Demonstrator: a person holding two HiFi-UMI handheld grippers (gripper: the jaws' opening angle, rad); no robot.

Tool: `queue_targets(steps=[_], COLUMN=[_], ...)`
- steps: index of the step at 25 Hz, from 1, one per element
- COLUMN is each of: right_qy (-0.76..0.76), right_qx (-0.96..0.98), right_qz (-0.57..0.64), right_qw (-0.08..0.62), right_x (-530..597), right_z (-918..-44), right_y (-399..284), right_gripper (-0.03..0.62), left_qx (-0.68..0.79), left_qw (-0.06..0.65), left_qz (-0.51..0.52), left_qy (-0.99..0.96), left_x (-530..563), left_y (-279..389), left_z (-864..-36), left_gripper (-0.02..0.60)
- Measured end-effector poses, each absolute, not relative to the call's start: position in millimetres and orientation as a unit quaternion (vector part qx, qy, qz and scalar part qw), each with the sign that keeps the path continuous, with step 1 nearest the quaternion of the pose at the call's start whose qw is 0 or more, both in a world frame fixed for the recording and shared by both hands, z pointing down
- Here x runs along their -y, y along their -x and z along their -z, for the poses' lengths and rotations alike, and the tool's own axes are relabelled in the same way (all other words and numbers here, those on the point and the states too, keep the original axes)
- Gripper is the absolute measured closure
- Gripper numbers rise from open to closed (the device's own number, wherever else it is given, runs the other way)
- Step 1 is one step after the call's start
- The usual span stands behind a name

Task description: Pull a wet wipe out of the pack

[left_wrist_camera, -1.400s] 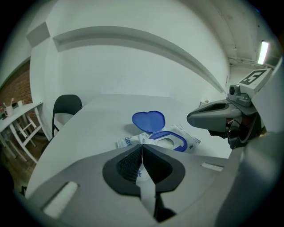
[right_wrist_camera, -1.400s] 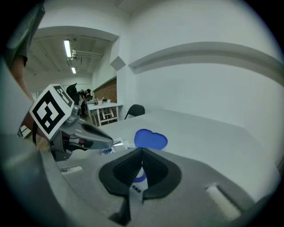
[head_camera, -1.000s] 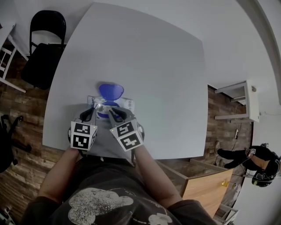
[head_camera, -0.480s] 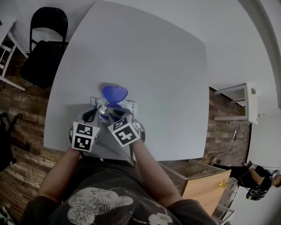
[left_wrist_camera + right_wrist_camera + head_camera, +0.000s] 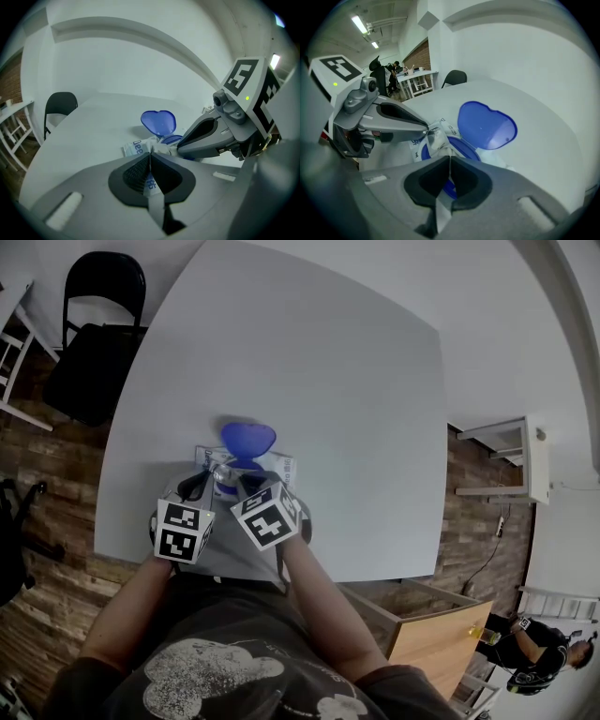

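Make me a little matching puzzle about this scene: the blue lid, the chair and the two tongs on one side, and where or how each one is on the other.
Things:
1. blue lid
2. black chair
3. left tongs
4. right tongs

Place or state:
A. closed on the white wipe at the opening
B. flipped open, standing up
C. closed on the edge of the pack
D. off the far left corner of the table

Pairs: 1-B, 2-D, 3-C, 4-A.

The right tongs have only just closed.
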State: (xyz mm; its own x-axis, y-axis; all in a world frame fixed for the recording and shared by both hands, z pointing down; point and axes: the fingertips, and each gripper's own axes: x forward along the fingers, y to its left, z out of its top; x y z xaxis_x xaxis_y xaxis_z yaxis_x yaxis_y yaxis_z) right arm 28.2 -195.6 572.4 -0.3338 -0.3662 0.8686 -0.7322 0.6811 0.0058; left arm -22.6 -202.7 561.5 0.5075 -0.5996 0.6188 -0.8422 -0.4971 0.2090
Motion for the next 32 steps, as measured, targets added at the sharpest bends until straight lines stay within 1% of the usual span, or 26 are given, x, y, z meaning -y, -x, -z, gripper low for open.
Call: queue_targets(steps=[16, 32], right_qy=[-0.385, -0.457], right_qx=[0.798, 0.805], right_qz=[-0.190, -0.157], right_qw=[0.423, 0.345], right_x=[187.7, 189.6], right_z=[-539.8, -472.0], right_y=[-33.7, -41.0], right_gripper=[0.592, 0.593], left_qx=[0.430, 0.411], left_qw=[0.243, 0.235], left_qz=[-0.246, -0.258], left_qy=[-0.834, -0.842], left_x=[205.8, 202.0], left_y=[21.8, 21.6], left_z=[-563.6, -567.8], left_gripper=[0.557, 0.558])
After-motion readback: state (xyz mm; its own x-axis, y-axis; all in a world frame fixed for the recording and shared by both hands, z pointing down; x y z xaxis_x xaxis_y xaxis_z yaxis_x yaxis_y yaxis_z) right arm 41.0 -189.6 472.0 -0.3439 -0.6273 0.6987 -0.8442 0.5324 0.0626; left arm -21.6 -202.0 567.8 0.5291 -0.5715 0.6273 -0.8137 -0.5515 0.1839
